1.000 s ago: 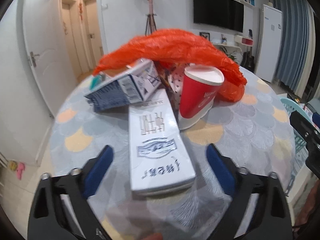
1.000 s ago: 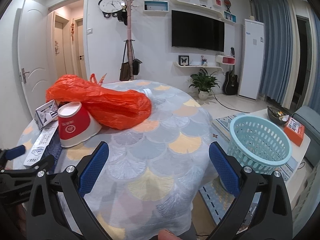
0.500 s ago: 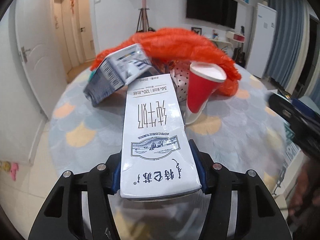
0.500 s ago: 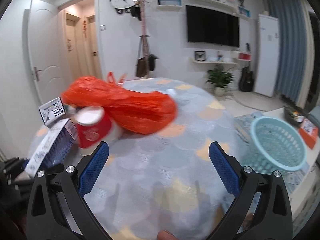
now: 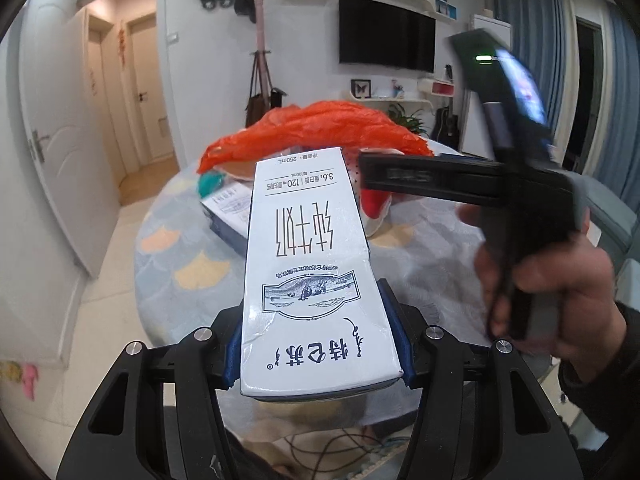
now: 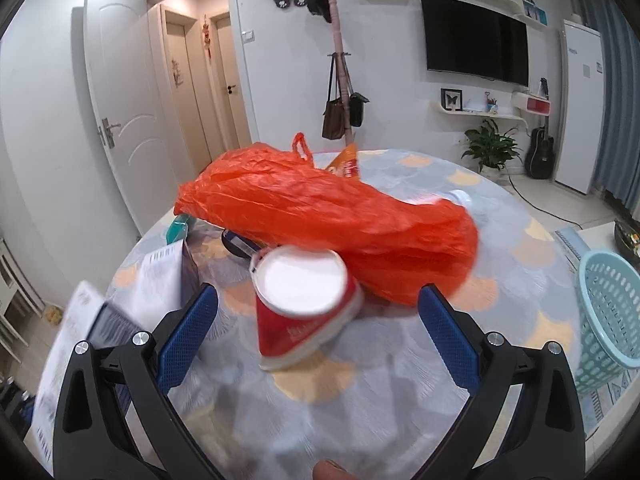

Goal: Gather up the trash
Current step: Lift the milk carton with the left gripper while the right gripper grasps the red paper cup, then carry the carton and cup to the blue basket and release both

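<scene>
Carton, white rectangular milk box (image 5: 316,276), clamped in left gripper (image 5: 316,350), lifted off bench (image 5: 420,248). Right gripper (image 6: 316,320) wide, empty, nearing red paper cup (image 6: 304,304) beside orange plastic bag (image 6: 320,208). Best centred on cup before squeezing; light blue basket (image 6: 608,312) probable drop spot.

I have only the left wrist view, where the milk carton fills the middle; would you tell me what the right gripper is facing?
Observer: The right gripper is open, with the upside-down red paper cup framed between its fingers, untouched.
Operator: Thank you. Is any bin visible?
Observer: Yes, a light blue basket stands off the table, at the right edge.
Operator: And the orange bag?
Observer: The orange plastic bag lies just behind the cup, its handle loop sticking up at the far end.
</scene>
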A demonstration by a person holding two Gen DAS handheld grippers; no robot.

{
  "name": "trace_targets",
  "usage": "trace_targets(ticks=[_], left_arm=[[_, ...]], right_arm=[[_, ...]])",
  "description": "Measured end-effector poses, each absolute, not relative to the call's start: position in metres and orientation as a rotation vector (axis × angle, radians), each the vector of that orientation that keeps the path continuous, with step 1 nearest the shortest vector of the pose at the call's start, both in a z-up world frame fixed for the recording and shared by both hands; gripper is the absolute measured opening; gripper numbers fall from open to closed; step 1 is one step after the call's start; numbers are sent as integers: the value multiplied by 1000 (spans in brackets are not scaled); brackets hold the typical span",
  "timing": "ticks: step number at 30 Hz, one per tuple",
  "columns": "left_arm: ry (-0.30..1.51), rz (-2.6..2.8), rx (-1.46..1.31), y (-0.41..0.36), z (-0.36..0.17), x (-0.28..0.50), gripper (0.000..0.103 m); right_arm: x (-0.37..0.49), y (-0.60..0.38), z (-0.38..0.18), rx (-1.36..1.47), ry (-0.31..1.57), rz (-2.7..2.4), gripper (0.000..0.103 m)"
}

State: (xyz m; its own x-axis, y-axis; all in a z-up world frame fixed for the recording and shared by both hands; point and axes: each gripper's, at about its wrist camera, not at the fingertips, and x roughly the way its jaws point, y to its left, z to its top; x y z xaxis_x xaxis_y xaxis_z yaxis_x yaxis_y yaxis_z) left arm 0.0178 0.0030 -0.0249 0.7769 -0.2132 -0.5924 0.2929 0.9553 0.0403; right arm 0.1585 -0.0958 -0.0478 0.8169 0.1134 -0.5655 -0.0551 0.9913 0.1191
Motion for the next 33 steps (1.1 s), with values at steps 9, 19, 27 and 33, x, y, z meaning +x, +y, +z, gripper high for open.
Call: trace_targets(ticks=[9,19,27,33], left_arm=[[612,-225,98,21,-21,12,55],[586,-231,86,10,-18,18,55],[558,-238,79,7,-15,16,55],[545,-227,74,9,-12,12,55]], right_arm=[[177,-103,-71,130,725,84,41],[127,-134,-59,151,636,105,28],[103,-151,-42,155,565,125,28],[91,-154,-34,157,521,118,28]])
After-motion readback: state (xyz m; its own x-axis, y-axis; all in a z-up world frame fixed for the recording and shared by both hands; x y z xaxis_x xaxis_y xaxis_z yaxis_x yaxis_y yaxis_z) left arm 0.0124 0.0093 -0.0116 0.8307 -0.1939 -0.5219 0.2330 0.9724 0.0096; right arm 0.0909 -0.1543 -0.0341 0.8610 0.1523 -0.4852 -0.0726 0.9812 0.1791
